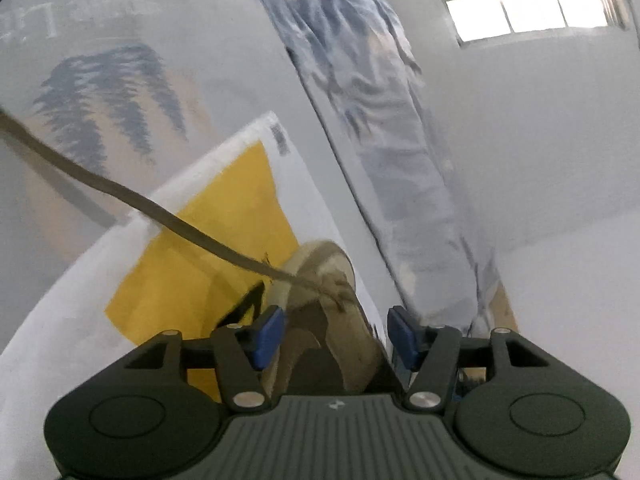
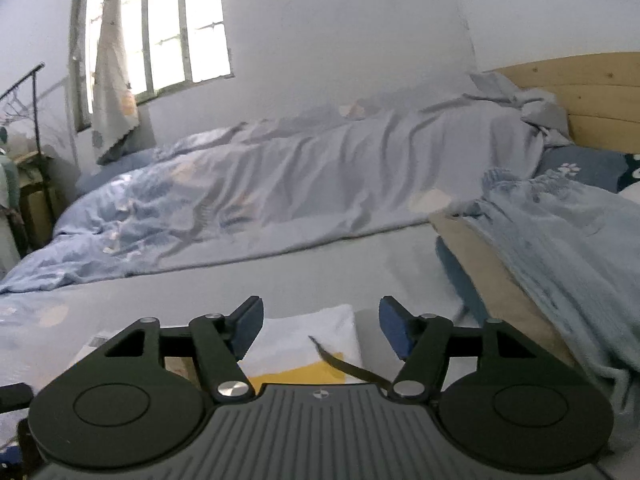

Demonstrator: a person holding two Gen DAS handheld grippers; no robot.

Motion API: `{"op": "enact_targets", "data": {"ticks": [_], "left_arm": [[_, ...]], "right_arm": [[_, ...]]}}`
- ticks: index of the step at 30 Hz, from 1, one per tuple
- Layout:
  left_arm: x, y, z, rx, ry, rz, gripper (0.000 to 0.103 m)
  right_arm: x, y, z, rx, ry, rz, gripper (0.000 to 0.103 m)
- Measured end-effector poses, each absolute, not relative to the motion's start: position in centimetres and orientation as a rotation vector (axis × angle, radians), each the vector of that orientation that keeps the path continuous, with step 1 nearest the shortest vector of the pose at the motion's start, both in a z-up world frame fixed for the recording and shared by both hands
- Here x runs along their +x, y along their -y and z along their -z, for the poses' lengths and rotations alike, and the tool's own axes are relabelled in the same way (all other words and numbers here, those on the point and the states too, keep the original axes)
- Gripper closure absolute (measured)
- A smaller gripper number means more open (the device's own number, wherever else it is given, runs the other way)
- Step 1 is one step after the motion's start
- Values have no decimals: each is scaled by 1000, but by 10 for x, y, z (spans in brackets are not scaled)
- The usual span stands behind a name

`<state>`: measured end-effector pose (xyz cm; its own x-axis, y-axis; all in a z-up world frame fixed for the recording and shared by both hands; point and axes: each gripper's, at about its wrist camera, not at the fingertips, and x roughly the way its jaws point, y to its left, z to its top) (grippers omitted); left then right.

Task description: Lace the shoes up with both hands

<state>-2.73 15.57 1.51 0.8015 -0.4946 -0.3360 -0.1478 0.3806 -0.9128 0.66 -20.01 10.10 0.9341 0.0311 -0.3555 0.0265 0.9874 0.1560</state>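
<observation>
Left wrist view: shoe (image 1: 320, 312) lies on a sheet (image 1: 224, 240), between and ahead of the left gripper (image 1: 336, 332) fingers; a lace (image 1: 120, 192) runs from the shoe up to the left. Right wrist view: right gripper (image 2: 320, 328) above the sheet (image 2: 304, 340); lace end (image 2: 340, 364) on it; duvet (image 2: 280, 184) behind, blanket (image 2: 560, 240) right.

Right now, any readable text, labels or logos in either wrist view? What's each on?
Nothing can be read for sure.
Large pale letters on the bedding: too blurred to read.
Barcode-like label on the white and yellow sheet: too small and blurred.
Small round mark on the right claw body: a symbol, no words.
</observation>
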Motion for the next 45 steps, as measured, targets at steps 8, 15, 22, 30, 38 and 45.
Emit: {"op": "enact_targets", "data": {"ticks": [8, 15, 22, 30, 38, 45], "left_arm": [[-18, -175, 3, -1298, -596, 120, 46], [-10, -180, 9, -1309, -577, 53, 55], [-13, -180, -9, -1233, -528, 62, 82], [-17, -168, -48, -1036, -416, 120, 85], [-23, -166, -68, -957, -364, 194, 85], [-26, -168, -71, -934, -374, 190, 85]], "right_arm": [[4, 194, -106, 185, -333, -55, 37], [1, 187, -110, 189, -306, -82, 37], [-8, 167, -119, 119, -268, -160, 37], [-49, 81, -120, -310, -159, -466, 37], [-69, 30, -96, -575, -162, -552, 44], [-65, 10, -83, -680, -204, -513, 60]]}}
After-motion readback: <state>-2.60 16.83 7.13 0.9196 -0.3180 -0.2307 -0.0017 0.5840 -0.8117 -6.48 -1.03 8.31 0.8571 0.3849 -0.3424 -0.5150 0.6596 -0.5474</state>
